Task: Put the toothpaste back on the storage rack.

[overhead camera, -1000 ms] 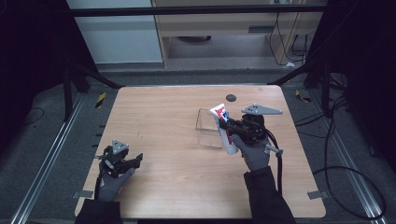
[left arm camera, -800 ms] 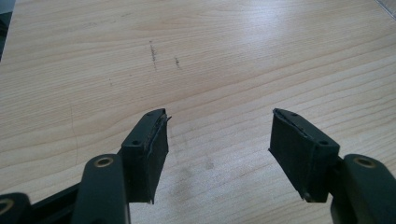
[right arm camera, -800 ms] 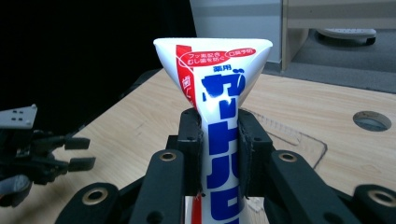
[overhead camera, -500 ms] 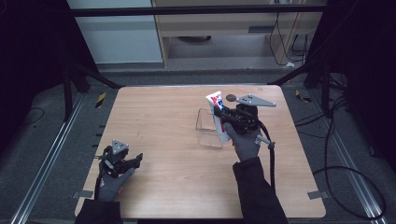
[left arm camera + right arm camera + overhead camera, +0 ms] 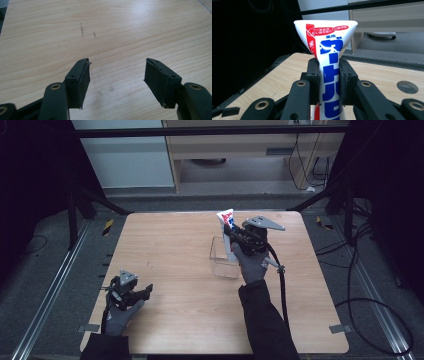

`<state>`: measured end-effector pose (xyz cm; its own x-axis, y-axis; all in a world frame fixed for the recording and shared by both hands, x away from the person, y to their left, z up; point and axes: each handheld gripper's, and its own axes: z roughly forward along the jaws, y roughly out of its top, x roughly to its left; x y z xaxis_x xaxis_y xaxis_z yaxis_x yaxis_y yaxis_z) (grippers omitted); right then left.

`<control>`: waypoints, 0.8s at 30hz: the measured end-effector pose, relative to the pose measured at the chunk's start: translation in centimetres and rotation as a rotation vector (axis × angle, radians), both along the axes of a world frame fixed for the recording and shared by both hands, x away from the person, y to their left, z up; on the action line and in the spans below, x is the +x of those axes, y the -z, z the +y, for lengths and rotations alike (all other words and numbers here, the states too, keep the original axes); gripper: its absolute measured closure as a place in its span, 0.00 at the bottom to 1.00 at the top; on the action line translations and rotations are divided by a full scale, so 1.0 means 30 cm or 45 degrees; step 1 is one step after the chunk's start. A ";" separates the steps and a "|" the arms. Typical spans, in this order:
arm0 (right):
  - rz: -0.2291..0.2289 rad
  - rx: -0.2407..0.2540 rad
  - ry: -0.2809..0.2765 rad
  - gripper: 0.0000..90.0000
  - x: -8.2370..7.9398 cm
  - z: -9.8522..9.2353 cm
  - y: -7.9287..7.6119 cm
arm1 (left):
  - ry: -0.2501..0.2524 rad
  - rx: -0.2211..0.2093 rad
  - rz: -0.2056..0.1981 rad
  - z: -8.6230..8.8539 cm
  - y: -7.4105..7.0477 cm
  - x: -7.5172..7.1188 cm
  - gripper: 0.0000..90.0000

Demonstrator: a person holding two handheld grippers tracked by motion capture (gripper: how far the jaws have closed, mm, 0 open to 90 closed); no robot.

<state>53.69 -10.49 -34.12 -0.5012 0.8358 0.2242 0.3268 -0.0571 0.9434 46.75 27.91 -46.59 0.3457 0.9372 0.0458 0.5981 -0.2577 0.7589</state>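
Two jaws of the right gripper (image 5: pixel 329 82) pinch the toothpaste tube (image 5: pixel 329 50).

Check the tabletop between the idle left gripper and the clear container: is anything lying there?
Nothing: in the high view only bare wooden table separates the left gripper from the clear container.

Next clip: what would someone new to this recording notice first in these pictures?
First, the white toothpaste tube with red and blue print, clamped upright in the right gripper, its flat crimped end on top. In the high view it sits over the far end of a clear plastic box right of the middle of the wooden table. The left gripper waits open and empty over bare wood at the near left corner.
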 end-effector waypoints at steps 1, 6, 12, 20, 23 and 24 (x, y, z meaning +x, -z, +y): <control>-0.003 -0.003 0.012 0.82 0.006 0.003 0.005 | 0.001 0.000 0.001 0.000 0.000 0.000 0.40; 0.005 -0.012 0.047 0.82 0.041 0.014 0.030 | -0.002 -0.002 -0.005 -0.001 -0.003 -0.001 0.40; 0.008 -0.047 0.074 0.82 0.074 0.027 0.062 | -0.008 -0.004 -0.009 0.003 -0.003 -0.001 0.40; 0.016 -0.074 0.095 0.82 0.107 0.045 0.100 | -0.010 -0.005 -0.012 0.004 -0.005 -0.002 0.40; 0.030 -0.078 0.098 0.82 0.116 0.048 0.114 | -0.010 -0.009 -0.013 0.004 -0.005 -0.003 0.40; 0.031 -0.079 0.102 0.82 0.119 0.049 0.120 | -0.009 -0.008 -0.012 0.004 -0.005 -0.003 0.40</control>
<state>57.26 -9.04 -37.71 -0.4275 0.8854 0.1823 0.3463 -0.0258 0.9378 46.67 28.04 -46.43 0.3385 0.9400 0.0432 0.5927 -0.2486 0.7661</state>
